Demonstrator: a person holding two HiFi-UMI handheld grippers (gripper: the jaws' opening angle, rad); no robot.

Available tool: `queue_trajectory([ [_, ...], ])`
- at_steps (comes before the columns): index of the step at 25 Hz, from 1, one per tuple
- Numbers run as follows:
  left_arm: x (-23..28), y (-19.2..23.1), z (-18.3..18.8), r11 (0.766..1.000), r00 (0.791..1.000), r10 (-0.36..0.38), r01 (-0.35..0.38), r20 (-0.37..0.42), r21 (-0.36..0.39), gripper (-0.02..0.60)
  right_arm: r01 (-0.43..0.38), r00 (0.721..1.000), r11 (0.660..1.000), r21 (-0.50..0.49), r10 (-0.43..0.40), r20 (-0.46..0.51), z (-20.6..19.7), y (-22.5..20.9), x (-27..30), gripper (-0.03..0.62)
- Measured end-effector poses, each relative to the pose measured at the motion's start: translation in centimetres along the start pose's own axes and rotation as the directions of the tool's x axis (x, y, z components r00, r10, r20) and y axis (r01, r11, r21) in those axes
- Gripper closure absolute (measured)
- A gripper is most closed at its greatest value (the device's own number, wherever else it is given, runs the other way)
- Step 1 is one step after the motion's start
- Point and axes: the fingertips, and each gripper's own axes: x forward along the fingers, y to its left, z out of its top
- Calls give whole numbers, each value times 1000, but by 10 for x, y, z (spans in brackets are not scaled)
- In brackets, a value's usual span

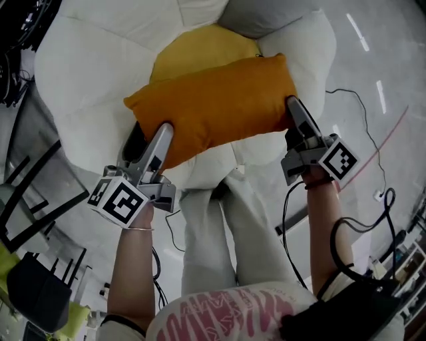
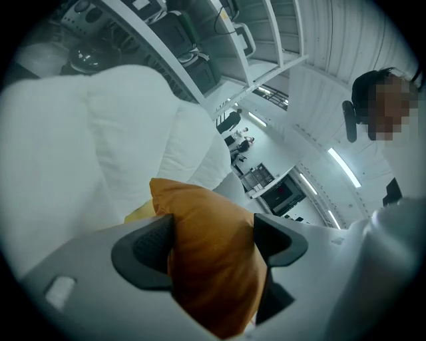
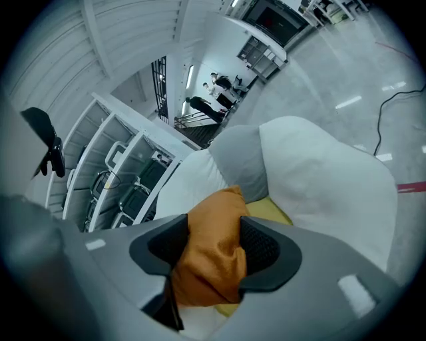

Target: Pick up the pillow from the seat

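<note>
An orange pillow [image 1: 213, 106] hangs just above the white petal-shaped seat [image 1: 86, 73], over its yellow centre [image 1: 200, 46]. My left gripper [image 1: 152, 136] is shut on the pillow's near-left corner, and the fabric [image 2: 200, 206] fills the gap between its dark pads [image 2: 143, 250]. At the pillow's right end my right gripper [image 1: 296, 110] pinches a bunched corner [image 3: 216, 213] between both pads [image 3: 263, 250]. The lower finger of each gripper is hidden under the pillow in the head view.
A grey cushion [image 1: 266, 13] lies at the seat's far edge. My legs [image 1: 219, 226] stand against the seat's front. Black cables [image 1: 363, 113] trail over the floor on the right. A dark metal frame [image 1: 26, 200] stands at the left. Another person [image 2: 393, 140] is nearby.
</note>
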Motion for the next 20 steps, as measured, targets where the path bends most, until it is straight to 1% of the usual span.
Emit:
queue_trajectory([
  [3,-29,-20,24,1000,1000,10,-10,21,-7,196,-3,1000,1000,9,3,7,5,41,-13,355],
  [6,-53,-44,59,1000,999,10,-10,46,4,193,-18,1000,1000,19,18,16,16,86,-23,355],
  [8,-65,-65,87,1000,998,1,-3,67,28,192,-34,999,999,19,33,29,29,119,-30,355],
  [12,-77,-113,150,995,992,-46,35,120,94,190,-91,991,995,-26,93,91,73,183,-36,353],
  [15,-90,-150,194,988,984,-79,56,159,144,189,-132,981,989,-58,139,136,103,230,-43,354],
  [20,-128,-217,253,974,966,-135,88,221,208,183,-199,959,973,-117,218,179,145,316,-72,355],
])
